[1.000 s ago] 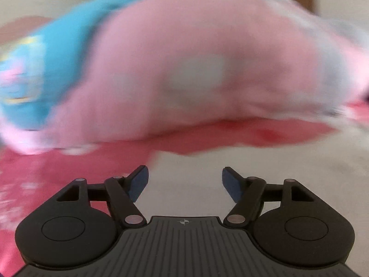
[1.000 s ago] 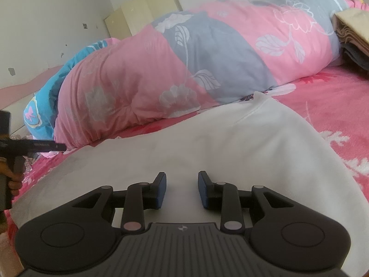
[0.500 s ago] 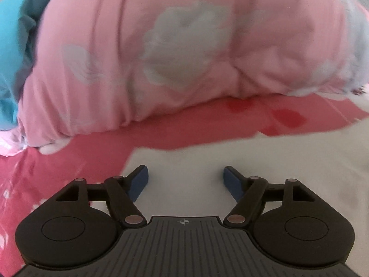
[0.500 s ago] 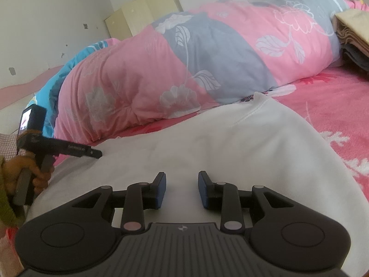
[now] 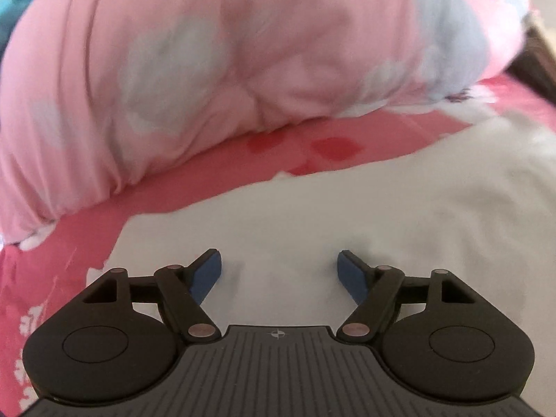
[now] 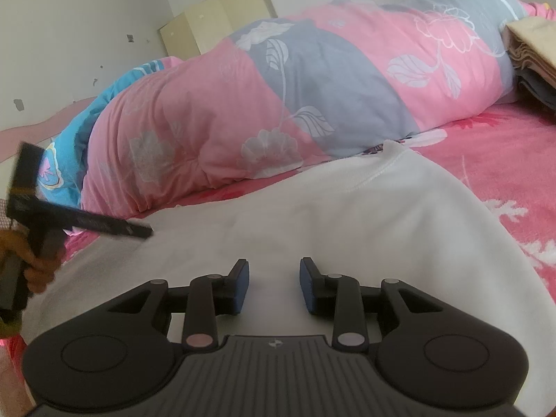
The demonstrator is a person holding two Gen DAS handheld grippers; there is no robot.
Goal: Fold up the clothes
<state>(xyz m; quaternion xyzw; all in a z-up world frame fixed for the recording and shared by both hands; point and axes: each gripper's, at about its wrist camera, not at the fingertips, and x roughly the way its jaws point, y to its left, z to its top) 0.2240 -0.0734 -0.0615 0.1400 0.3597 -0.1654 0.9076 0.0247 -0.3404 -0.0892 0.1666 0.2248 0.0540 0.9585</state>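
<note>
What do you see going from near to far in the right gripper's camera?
Right gripper with jaws open → white garment → pink bedsheet → pink and grey quilt → cream cabinet by the wall.

white garment (image 6: 347, 215) | pink-grey floral duvet (image 6: 278, 104) | pink floral sheet (image 6: 504, 160)

I saw both grippers, left gripper (image 5: 279, 271) and right gripper (image 6: 274, 285), built alike: black ribbed housing, round side discs, pinkish pivot pins, blue finger pads (image 6: 239, 288).
</note>
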